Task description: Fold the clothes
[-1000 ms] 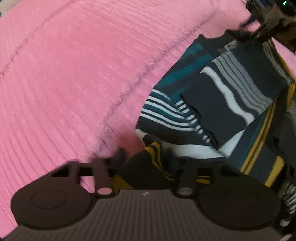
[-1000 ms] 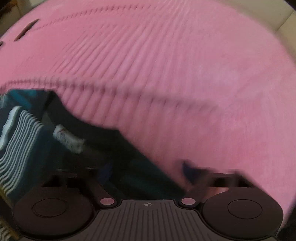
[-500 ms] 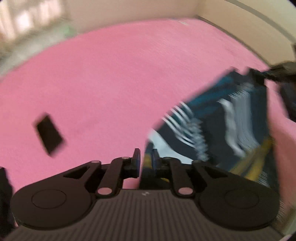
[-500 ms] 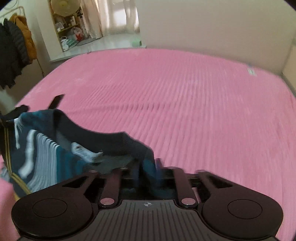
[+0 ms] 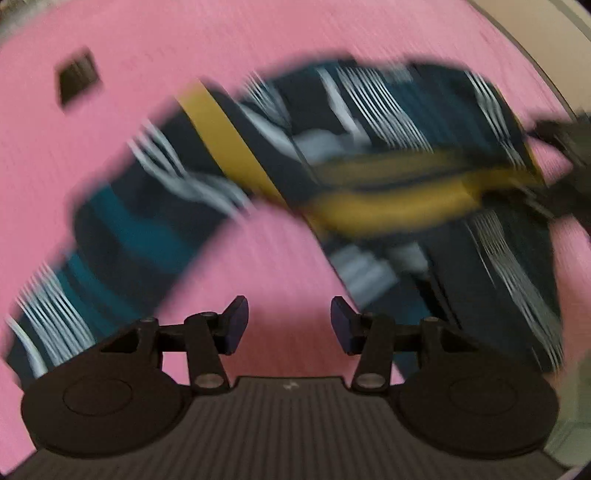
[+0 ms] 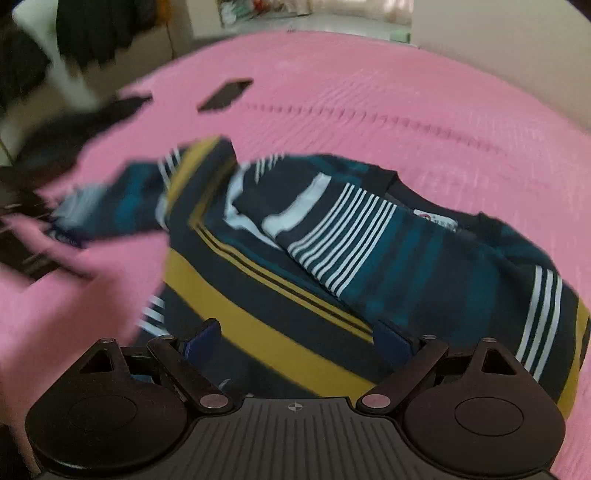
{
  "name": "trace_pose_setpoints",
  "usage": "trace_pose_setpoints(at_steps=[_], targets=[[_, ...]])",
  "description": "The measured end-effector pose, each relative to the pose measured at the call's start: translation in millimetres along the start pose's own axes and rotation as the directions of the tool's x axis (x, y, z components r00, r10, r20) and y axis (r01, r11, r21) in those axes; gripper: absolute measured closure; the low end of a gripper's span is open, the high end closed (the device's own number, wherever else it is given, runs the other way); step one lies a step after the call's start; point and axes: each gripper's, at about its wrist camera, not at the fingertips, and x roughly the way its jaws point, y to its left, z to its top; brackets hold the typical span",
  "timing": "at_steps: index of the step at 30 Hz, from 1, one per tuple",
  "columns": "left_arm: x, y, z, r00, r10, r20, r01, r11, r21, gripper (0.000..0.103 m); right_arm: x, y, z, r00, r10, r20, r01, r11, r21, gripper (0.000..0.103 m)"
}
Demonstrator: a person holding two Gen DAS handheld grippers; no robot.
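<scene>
Jaws on both our grippers are spread wide, holding nothing: left gripper (image 5: 284, 324) over bare pink bedspread (image 5: 258, 55), right gripper (image 6: 295, 338) over the striped sweater (image 6: 332, 251), which lies crumpled on the bed near a dark phone (image 6: 224, 95).

Soft, even daylight fills both views, brightest at the doorway (image 6: 314, 14) beyond the far edge of the pink bed (image 6: 369, 92); no glare and no hard shadows fall on the bed. The left wrist view is heavily smeared by motion: the striped sweater (image 5: 332, 147) shows streaked bands with no clean edge, and the dark flat object (image 5: 77, 79) beyond the sweater is fuzzy, while the left claw (image 5: 286, 325) stays crisp. In the right wrist view the sweater (image 6: 351, 236) is fairly sharp near its collar but blurred at its left sleeve. Fisheye bending curves the bed's edges, and the corners darken.
</scene>
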Motion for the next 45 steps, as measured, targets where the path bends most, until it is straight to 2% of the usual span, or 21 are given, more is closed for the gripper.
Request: trace_pose_setpoints(at_steps=[5, 6, 7, 8, 10, 13, 15, 17, 18, 20, 21, 22, 24, 28, 32, 34, 37, 42, 43, 44, 45], targets=[[4.7, -33.6, -24.4, 0.997, -0.08, -0.023, 0.08, 0.996, 0.027, 0.057, 58.2, -16.7, 14.0, 0.991, -0.137, -0.006, 0.135, 0.984, -0.12, 0.02], [6.0, -39.6, -26.8, 0.996, -0.085, -0.028, 0.086, 0.995, 0.041, 0.057, 68.8, -32.2, 14.6, 0.99, -0.139, -0.022, 0.136, 0.984, -0.113, 0.041], [6.0, -44.2, -29.1, 0.996, -0.086, -0.033, 0.087, 0.995, 0.055, 0.057, 71.6, -46.5, 14.7, 0.991, -0.127, -0.03, 0.124, 0.989, -0.076, 0.076], [5.4, -47.9, -32.0, 0.996, -0.082, -0.036, 0.085, 0.994, 0.067, 0.057, 69.1, -61.0, 14.4, 0.994, -0.105, -0.026, 0.105, 0.994, -0.013, 0.092], [-2.8, -51.9, -35.7, 0.996, -0.08, -0.04, 0.083, 0.993, 0.079, 0.057, 40.0, -86.8, 12.3, 0.996, -0.089, 0.023, 0.086, 0.989, 0.124, 0.096], [-14.2, -55.2, -31.5, 0.996, -0.078, -0.035, 0.081, 0.992, 0.1, 0.057, -34.1, -123.0, -4.2, 0.965, -0.227, 0.131, 0.178, 0.935, 0.306, 0.096], [-17.7, -57.6, -25.1, 0.997, -0.078, -0.022, 0.08, 0.99, 0.112, 0.057, -91.3, -157.6, -29.6, 0.902, -0.402, 0.158, 0.294, 0.838, 0.46, 0.096], [-23.5, -60.6, -18.1, 0.997, -0.079, -0.005, 0.079, 0.989, 0.122, 0.055, -144.0, -194.6, -59.8, 0.797, -0.59, 0.127, 0.412, 0.685, 0.601, 0.095], [-24.5, -61.8, -15.2, 0.997, -0.079, 0.004, 0.078, 0.989, 0.125, 0.054, -160.9, -216.0, -79.0, 0.745, -0.664, 0.064, 0.464, 0.585, 0.665, 0.086], [-25.6, -63.6, -10.5, 0.997, -0.072, 0.023, 0.069, 0.989, 0.133, 0.05, -180.0, -257.1, -118.5, 0.669, -0.73, -0.137, 0.554, 0.368, 0.747, 0.042], [-26.1, -64.1, -9.6, 0.998, -0.064, 0.029, 0.06, 0.989, 0.134, 0.049, -186.7, -267.5, -134.9, 0.66, -0.724, -0.199, 0.559, 0.296, 0.775, 0.042], [-26.3, -64.2, -10.2, 0.998, -0.053, 0.032, 0.049, 0.99, 0.13, 0.048, -192.7, -270.1, -149.6, 0.68, -0.703, -0.209, 0.526, 0.269, 0.807, 0.042], [-24.7, -62.2, -14.4, 0.999, -0.03, 0.031, 0.026, 0.994, 0.109, 0.044, -190.5, -252.8, -162.1, 0.738, -0.646, -0.195, 0.488, 0.312, 0.815, 0.041], [-21.3, -59.4, -32.9, 1.0, -0.014, -0.002, 0.014, 0.999, 0.045, 0.044, -160.7, -171.4, -166.3, 0.885, -0.445, -0.138, 0.365, 0.478, 0.799, 0.021], [-20.7, -64.2, -56.7, 0.999, -0.038, -0.026, 0.038, 0.999, 0.028, 0.041, -131.9, -64.8, -140.8, 0.982, -0.189, -0.025, 0.144, 0.65, 0.746, 0.02], [-18.7, -66.5, -69.3, 0.998, -0.057, -0.027, 0.059, 0.997, 0.044, 0.041, -118.2, -8.6, -119.3, 0.997, -0.07, 0.037, 0.029, 0.757, 0.653, 0.004], [-15.5, -68.6, -86.9, 0.996, -0.082, -0.028, 0.084, 0.992, 0.093, 0.041, -96.3, 58.2, -89.6, 0.998, 0.0, 0.058, -0.025, 0.898, 0.44, 0.0], [-27.5, -62.4, -110.3, 0.994, -0.106, 0.016, 0.101, 0.978, 0.183, 0.041, -27.9, 93.0, -68.3, 0.991, -0.073, -0.111, 0.104, 0.947, 0.305, 0.0], [-31.6, -60.3, -115.2, 0.993, -0.114, 0.026, 0.107, 0.975, 0.196, 0.041, -20.0, 94.3, -66.5, 0.989, -0.074, -0.126, 0.109, 0.947, 0.303, 0.007], [-35.6, -58.3, -120.6, 0.992, -0.121, 0.033, 0.111, 0.971, 0.213, 0.041, -19.4, 91.1, -67.4, 0.989, -0.073, -0.125, 0.111, 0.938, 0.329, 0.048], [-39.5, -57.0, -125.0, 0.991, -0.125, 0.037, 0.114, 0.967, 0.229, 0.041, -24.1, 84.5, -71.5, 0.99, -0.075, -0.12, 0.115, 0.921, 0.373, 0.072]])
